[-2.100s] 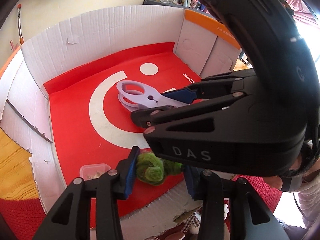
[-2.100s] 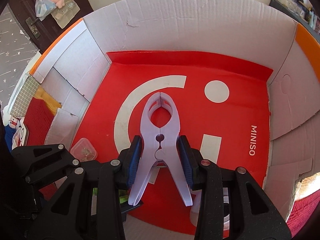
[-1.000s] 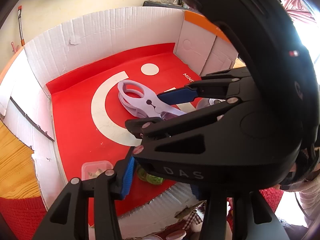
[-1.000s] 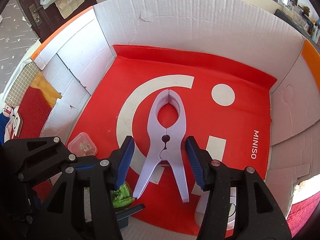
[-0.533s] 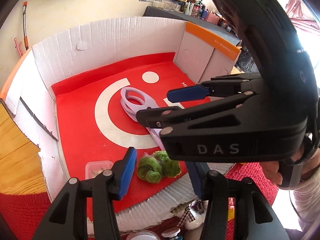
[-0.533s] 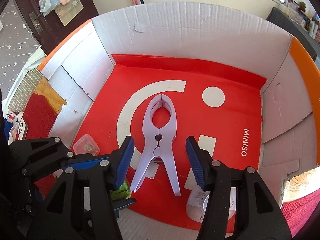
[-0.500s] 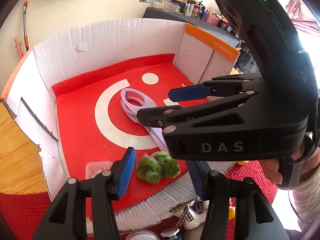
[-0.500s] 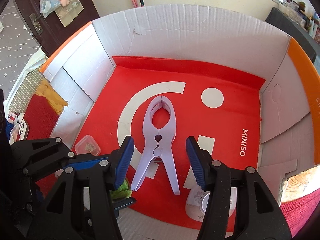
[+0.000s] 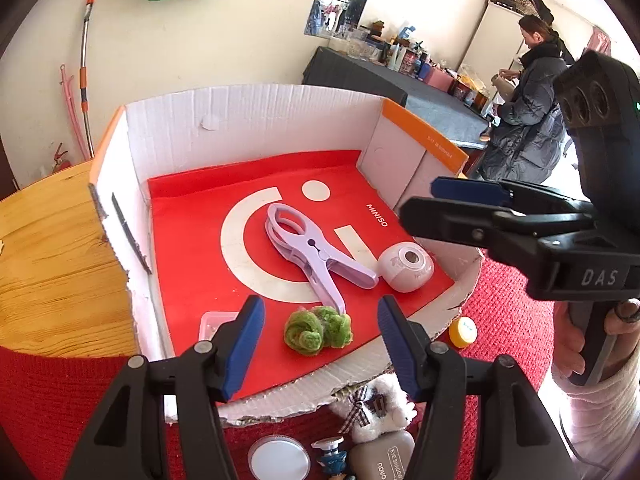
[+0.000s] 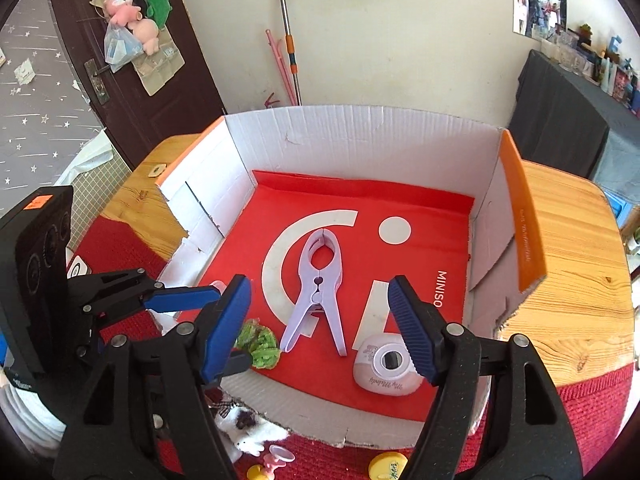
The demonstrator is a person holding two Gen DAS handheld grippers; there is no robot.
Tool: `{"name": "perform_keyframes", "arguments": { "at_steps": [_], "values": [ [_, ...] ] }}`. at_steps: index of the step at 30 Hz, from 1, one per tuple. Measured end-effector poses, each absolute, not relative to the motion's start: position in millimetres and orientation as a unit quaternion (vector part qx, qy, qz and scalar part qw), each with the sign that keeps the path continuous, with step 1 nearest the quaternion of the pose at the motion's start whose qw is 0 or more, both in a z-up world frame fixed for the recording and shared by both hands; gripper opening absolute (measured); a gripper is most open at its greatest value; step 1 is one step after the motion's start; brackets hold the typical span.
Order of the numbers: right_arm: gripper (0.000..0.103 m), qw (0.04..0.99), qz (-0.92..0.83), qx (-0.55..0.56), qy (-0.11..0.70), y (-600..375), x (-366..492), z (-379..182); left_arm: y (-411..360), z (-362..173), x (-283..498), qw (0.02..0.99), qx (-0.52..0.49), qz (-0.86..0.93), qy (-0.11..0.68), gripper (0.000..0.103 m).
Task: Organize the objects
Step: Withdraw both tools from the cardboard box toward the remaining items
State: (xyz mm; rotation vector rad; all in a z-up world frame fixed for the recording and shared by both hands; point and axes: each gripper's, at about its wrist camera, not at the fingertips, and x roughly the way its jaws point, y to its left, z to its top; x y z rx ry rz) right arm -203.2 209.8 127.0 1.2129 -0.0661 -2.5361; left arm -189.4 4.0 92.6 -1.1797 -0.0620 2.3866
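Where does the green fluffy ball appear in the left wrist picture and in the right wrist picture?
Left wrist: green fluffy ball low centre, between the fingers.
Right wrist: lower left, beside the left-hand finger.
Shared landmark: the purple clip, whose handle tip ends next to the ball.

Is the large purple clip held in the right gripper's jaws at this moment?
No: the purple clip lies flat on the red floor of the box, and the right gripper hovers open with nothing between its jaws.
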Motion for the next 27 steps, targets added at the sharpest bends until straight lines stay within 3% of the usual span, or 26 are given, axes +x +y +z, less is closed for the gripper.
{"name": "perform_keyframes", "arguments": {
  "at_steps": [11,16,27],
  "values": [
    [0.085,0.156,-0.919,0.361,-0.019,223,-143,149,6,104,-165,0.196,-0.375,0.906,-0.024,0.081],
    [0.087,0.142,-0.928,0.346,-0.010,224,-114,144,-4,112,-137,0.186,-0.351,0.917,-0.031,0.090],
    [0.093,0.114,-0.935,0.331,-0.049,227,-70,115,-13,94,-98,0.132,-0.331,0.934,-0.036,0.100]
  ]
}}
